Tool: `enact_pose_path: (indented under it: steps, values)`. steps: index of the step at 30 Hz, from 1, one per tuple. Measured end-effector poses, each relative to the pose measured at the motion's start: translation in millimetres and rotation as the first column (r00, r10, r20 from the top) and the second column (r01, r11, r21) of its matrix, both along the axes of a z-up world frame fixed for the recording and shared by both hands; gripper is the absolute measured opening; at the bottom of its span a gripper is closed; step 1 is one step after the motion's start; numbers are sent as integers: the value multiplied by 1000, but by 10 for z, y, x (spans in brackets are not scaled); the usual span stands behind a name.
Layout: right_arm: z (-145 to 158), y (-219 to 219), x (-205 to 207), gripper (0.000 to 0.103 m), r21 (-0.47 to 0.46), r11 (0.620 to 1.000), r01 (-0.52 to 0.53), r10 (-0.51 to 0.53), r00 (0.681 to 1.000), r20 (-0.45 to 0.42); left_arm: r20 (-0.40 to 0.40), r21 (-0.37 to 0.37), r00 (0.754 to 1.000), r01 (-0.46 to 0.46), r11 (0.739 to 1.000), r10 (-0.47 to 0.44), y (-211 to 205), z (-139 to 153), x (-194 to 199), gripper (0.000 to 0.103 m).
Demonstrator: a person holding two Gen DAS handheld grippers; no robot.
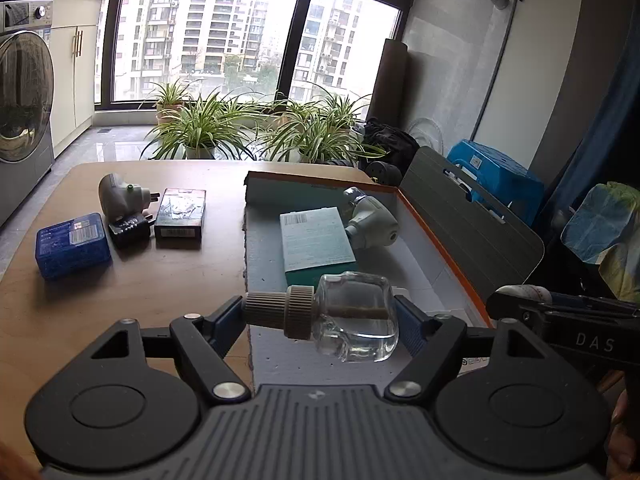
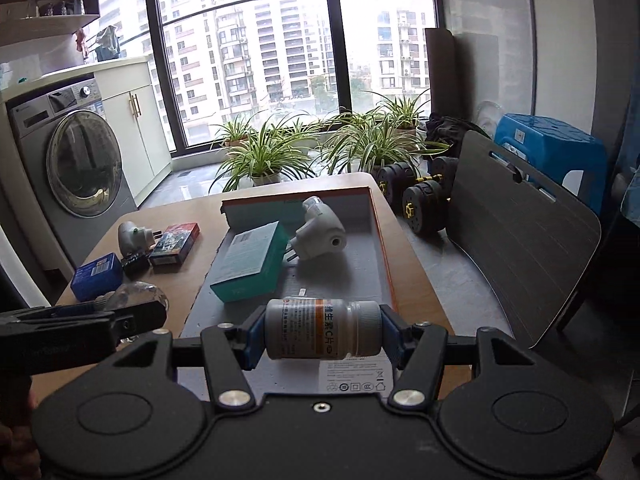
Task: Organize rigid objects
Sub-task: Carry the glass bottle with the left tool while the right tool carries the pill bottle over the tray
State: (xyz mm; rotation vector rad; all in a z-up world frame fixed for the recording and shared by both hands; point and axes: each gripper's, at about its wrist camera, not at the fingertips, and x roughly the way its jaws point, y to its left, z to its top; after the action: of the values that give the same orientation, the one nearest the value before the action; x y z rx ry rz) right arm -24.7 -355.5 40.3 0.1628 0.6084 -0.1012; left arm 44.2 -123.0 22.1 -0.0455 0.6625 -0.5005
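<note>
— Left tongs (image 1: 320, 314)?
— Clamped end to end on a glass bottle (image 1: 352, 316), lying sideways above the box (image 1: 416, 280) near edge.
— Right tongs (image 2: 322, 330)?
— Gripping a pill bottle (image 2: 320, 328) sideways, over the same box; teal carton (image 2: 250, 266) at 11 o'clock on the surface (image 2: 176, 276).
</note>
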Motion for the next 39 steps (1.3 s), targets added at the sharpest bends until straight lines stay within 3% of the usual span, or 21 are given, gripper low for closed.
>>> enact_pose_path:
  steps: [22, 39]
  values:
    - [104, -85, 375, 69, 14, 1000, -17, 17, 999, 38, 12, 45, 1000, 7, 999, -7, -279, 79, 132, 80]
    - [111, -81, 417, 69, 13, 1000, -20, 20, 999, 41, 0, 65, 1000, -15, 998, 15, -328, 130, 198, 80]
